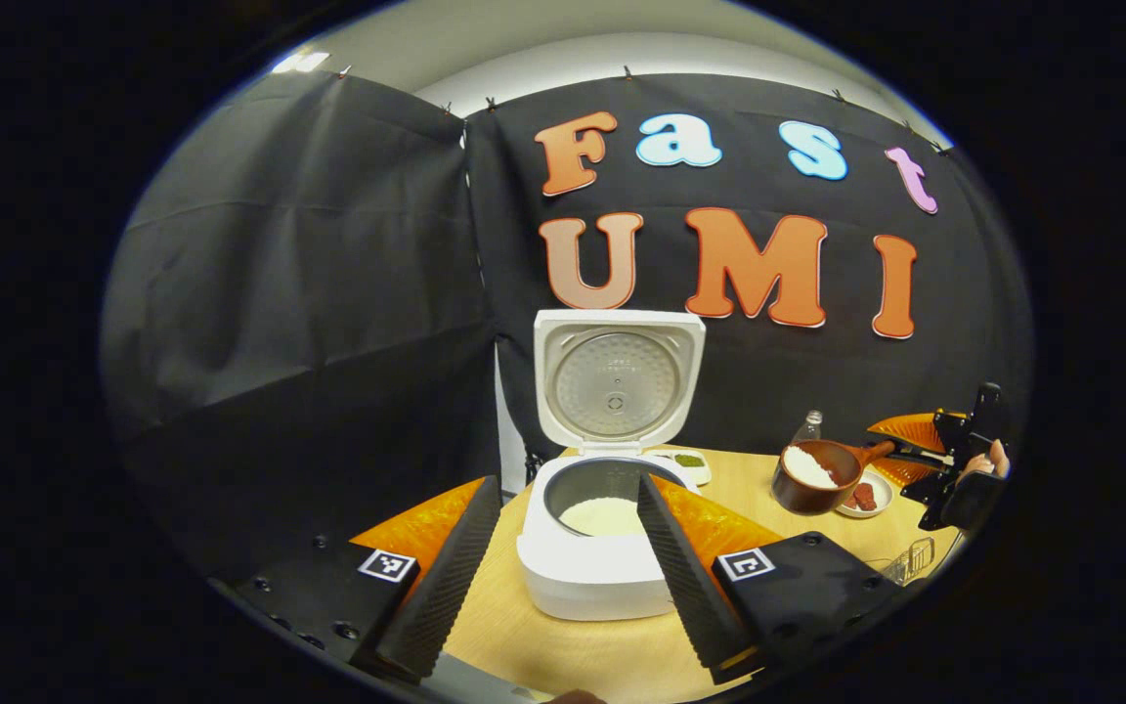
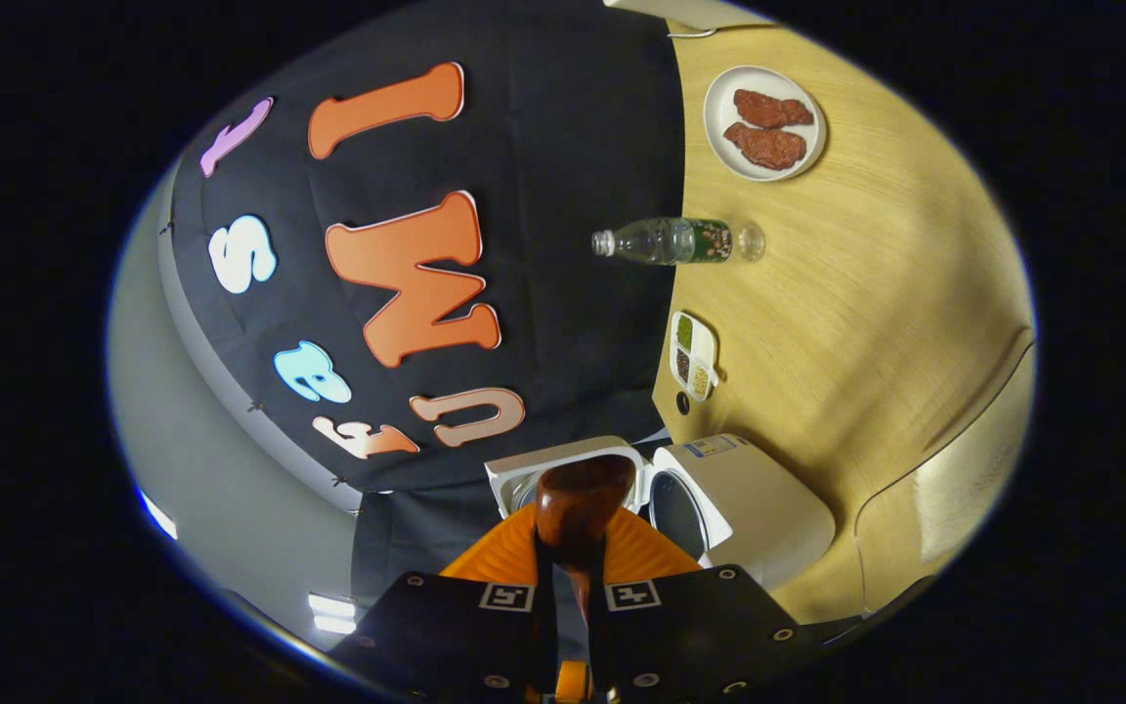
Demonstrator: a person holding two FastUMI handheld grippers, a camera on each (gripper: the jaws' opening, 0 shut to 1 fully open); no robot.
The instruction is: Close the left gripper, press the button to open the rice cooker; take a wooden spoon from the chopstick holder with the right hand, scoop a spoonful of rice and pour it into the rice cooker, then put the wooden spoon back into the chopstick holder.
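We find the rice cooker (image 1: 594,548) on the bench (image 1: 563,645), lid up, rice already inside. The left gripper (image 1: 553,577) hangs wide and empty before it. The right gripper (image 2: 571,587), right of the rice cooker, is clamped on the wooden spoon (image 1: 817,474), which is loaded with rice and held level, presumably against spilling.

The white rice cooker (image 1: 594,548) stands open, its lid (image 1: 619,379) upright at the back, so the pot mouth is free from above and from the front (the lid blocks any approach from behind). To its right, the brown wooden spoon heaped with rice (image 1: 817,475) hangs above the pale wooden table (image 1: 583,650), near a white plate of reddish meat (image 1: 866,497). A clear plastic bottle (image 2: 675,242) and small divided white dish (image 2: 693,355) stand along the back edge.
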